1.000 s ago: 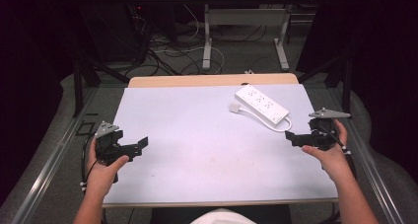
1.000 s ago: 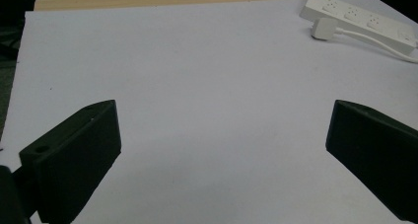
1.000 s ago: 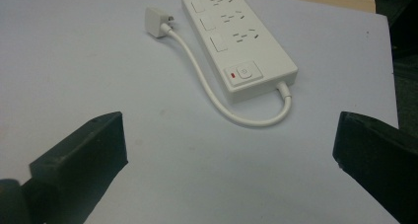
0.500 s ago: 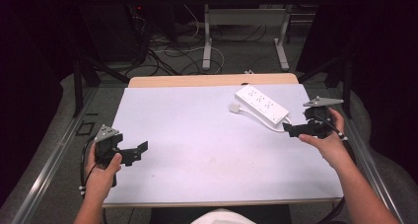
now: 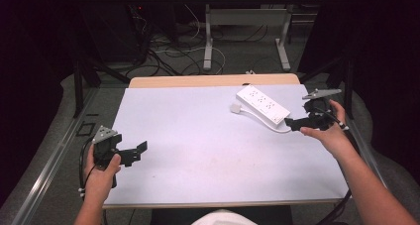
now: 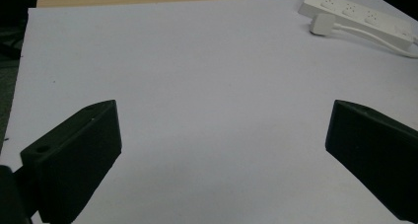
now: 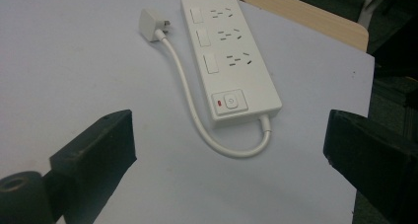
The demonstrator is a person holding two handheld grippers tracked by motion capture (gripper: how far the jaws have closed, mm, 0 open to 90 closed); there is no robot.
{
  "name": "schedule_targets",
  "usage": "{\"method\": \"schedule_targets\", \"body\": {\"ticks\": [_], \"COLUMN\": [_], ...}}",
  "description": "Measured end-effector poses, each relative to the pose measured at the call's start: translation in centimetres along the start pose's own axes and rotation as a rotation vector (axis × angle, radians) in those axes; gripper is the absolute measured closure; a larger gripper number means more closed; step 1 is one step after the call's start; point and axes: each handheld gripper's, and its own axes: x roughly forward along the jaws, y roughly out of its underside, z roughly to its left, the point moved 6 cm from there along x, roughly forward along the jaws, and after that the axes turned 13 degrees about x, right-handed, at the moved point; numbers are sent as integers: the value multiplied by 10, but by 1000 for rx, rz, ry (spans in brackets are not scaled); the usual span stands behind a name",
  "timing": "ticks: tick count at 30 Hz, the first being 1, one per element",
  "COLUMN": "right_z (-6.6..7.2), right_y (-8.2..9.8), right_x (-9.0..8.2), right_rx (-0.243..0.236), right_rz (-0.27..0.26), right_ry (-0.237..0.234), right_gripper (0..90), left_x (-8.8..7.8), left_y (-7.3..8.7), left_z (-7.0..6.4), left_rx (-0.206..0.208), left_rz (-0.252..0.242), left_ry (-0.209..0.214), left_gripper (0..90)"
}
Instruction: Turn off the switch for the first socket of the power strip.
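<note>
A white power strip (image 5: 262, 104) lies flat at the back right of the white table top (image 5: 208, 140), its short cable looping round to a white plug (image 5: 236, 108) beside it. My right gripper (image 5: 293, 124) hovers just right of the strip's switch end and is open; its jaws have just been closing a little with nothing between them. In the right gripper view the strip (image 7: 229, 51) and plug (image 7: 150, 21) lie ahead of the jaws (image 7: 231, 150). My left gripper (image 5: 139, 151) is held open at the front left, and from it the strip (image 6: 360, 19) shows far off.
A wooden strip (image 5: 213, 80) runs along the table's back edge. Behind it on the floor are cables and the metal legs of another table (image 5: 208, 41). Dark rails flank the table on both sides.
My right gripper has moved away from the person and up, closer to the power strip's switch end. The left gripper has stayed put.
</note>
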Motion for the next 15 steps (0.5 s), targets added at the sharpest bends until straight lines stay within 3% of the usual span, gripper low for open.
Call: {"method": "schedule_targets", "body": {"ticks": [9,15], "right_z": [1,2], "right_y": [-9,-15], "right_x": [8,14], "right_rx": [-26,-16], "right_rz": [54,97], "right_ry": [-13,-28], "right_gripper": [68,69], "left_x": [1,1], "left_y": [2,2], "left_z": [0,0], "left_rx": [-1,-3], "left_rz": [11,10], "left_ry": [6,7], "left_gripper": [6,7]}}
